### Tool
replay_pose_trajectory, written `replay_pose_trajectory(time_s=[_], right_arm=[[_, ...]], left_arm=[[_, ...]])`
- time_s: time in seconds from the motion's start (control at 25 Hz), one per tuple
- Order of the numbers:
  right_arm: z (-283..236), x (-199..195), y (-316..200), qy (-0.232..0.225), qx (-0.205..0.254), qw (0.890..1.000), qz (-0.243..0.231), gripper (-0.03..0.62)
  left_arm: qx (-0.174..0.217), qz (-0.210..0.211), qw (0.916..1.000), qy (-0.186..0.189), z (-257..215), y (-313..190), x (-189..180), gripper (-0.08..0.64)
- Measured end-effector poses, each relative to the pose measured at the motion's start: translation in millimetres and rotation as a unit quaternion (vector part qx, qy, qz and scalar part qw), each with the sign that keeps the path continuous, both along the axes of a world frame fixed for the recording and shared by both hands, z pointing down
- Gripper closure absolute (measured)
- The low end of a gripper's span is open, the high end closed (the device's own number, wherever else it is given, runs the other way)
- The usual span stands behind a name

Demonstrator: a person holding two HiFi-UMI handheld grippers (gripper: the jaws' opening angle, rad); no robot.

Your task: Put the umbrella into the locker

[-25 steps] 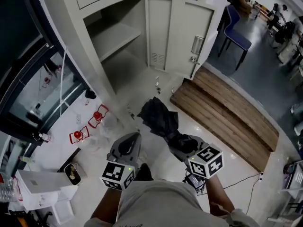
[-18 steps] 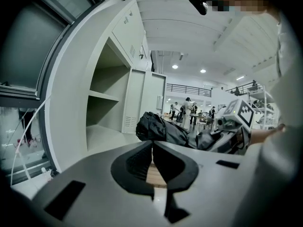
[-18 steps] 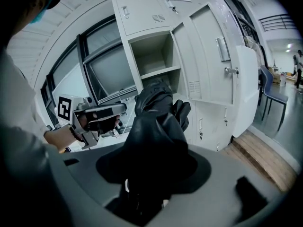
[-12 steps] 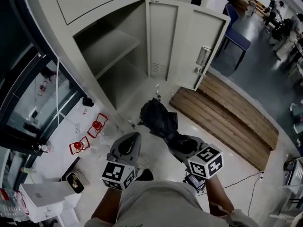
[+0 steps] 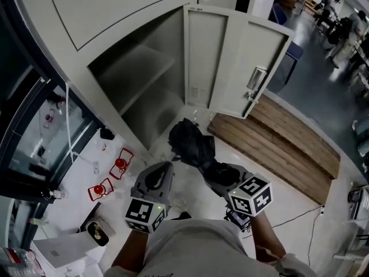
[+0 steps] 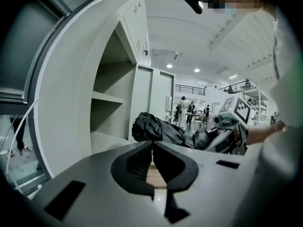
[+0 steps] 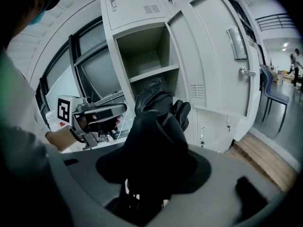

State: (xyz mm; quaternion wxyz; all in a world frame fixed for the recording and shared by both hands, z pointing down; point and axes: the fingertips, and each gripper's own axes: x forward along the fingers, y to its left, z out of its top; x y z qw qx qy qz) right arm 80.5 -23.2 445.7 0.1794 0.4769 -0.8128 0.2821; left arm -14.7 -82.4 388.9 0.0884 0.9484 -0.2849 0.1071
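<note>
From the head view, the locker (image 5: 75,16) stands open, its door (image 5: 239,62) swung out to the right and a shelf (image 5: 135,68) crossing the compartment. The folded black umbrella (image 5: 190,142) hangs in the air just in front of that opening, not yet inside, above the pale floor (image 5: 190,198). The right gripper (image 5: 214,173) has the near end of it clamped. The left gripper (image 5: 164,167) is beside it, carrying nothing. A wooden platform (image 5: 277,146) lies on the floor to the right of the door.

In the left gripper view, the left gripper (image 6: 152,148) has its jaws pressed together with nothing between them. Beyond them the umbrella (image 6: 154,128) stretches from the right gripper (image 6: 213,137) towards the locker (image 6: 71,93).

In the right gripper view, the right gripper (image 7: 150,176) has its jaws clenched on the umbrella (image 7: 154,131), whose dark fabric bulges over them and points at the open compartment of the locker (image 7: 142,63). The left gripper (image 7: 120,109) shows at the left, the door (image 7: 215,56) and a blue chair (image 7: 271,91) at the right.
</note>
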Motion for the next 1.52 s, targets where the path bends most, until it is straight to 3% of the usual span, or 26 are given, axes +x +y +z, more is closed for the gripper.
replay_pose_trajectory(time_s=[0.64,1.52], right_arm=[[-7,-4,-39,0.016,-0.005,1.0,0.004,0.374],[-19,20,-104,0.038,-0.012,0.996,-0.077,0.374]], left_arm=[[-0.007,0.014,0.9999,0.006,-3,-37,-7,0.54],[-0.016,-0.064,0.9977,0.016,-4,-59,-4,0.54]])
